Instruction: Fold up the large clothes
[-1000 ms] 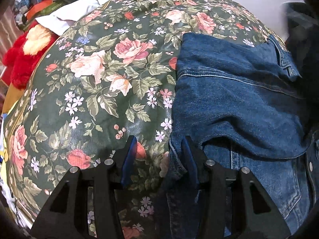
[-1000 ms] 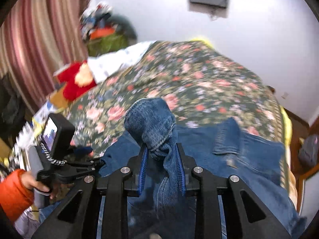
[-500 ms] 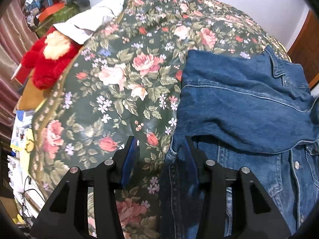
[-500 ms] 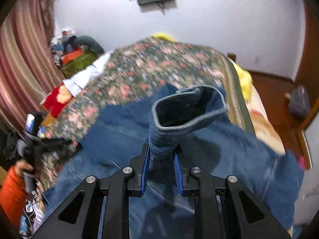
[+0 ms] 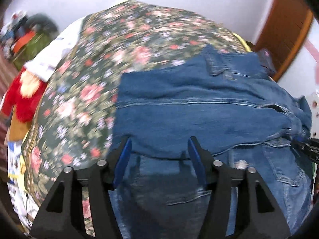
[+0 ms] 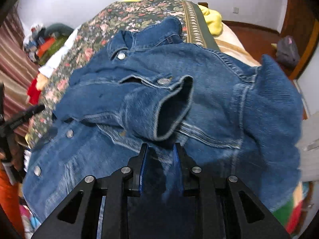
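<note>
A blue denim jacket (image 5: 199, 107) lies spread on a bed with a dark floral cover (image 5: 119, 39). In the right wrist view the jacket (image 6: 219, 103) shows its collar, metal buttons and a sleeve folded across the front. My left gripper (image 5: 159, 149) is open and empty, hovering over the jacket's left part. My right gripper (image 6: 160, 149) is shut on the sleeve cuff (image 6: 171, 111), which opens toward the camera just beyond the fingertips, over the jacket front.
A red plush toy (image 5: 24, 97) and a white pillow (image 5: 57, 49) lie at the bed's left side. A clothes pile (image 6: 45, 41) sits in the far left corner. A yellow cloth (image 6: 213, 18) lies at the far bed edge. A wooden door (image 5: 283, 25) stands on the right.
My left gripper has opened wider and moved right, over the jacket. My right gripper has carried the sleeve cuff down and across the jacket front, still holding it.
</note>
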Available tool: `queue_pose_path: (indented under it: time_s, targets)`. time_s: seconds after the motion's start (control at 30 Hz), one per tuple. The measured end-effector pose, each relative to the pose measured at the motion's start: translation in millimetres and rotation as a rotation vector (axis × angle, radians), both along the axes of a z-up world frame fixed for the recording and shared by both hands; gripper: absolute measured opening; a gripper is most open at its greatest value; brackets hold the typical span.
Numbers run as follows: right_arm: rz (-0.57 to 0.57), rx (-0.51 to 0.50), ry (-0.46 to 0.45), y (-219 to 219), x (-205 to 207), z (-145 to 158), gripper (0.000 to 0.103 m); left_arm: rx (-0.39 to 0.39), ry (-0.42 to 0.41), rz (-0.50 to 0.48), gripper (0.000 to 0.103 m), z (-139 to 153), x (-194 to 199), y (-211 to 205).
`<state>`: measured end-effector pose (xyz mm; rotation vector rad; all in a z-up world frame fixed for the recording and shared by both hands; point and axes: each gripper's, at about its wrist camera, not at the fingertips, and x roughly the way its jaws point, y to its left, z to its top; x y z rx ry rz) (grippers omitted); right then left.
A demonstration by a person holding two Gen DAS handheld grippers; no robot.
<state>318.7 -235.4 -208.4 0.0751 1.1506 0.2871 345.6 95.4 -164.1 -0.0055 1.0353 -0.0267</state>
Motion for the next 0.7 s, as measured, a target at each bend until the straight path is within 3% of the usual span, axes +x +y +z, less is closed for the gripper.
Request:
queue_pose_path:
  time_s: [0.17, 0.23, 0.4, 0.5, 0.7]
  targets:
    - [0.001, 0.031, -0.073, -24, -23, 30, 0.021, 0.005, -0.012, -0.09, 0.064, 17, 10, -42]
    - [-0.034, 0.052, -0.112, -43, -31, 45, 0.021, 0.0, -0.018, -0.11, 0.072, 25, 15, -55]
    - [-0.169, 0.065, -0.162, -102, -47, 64, 0.021, -0.037, -0.019, -0.148, 0.077, 36, 31, -85]
    - [-0.243, 0.055, -0.13, -134, -53, 56, 0.021, -0.045, 0.015, -0.177, 0.078, 29, 40, -105]
    - [-0.39, 0.164, 0.031, -190, -62, 12, 0.021, 0.013, 0.106, -0.249, 0.078, -11, 49, -144]
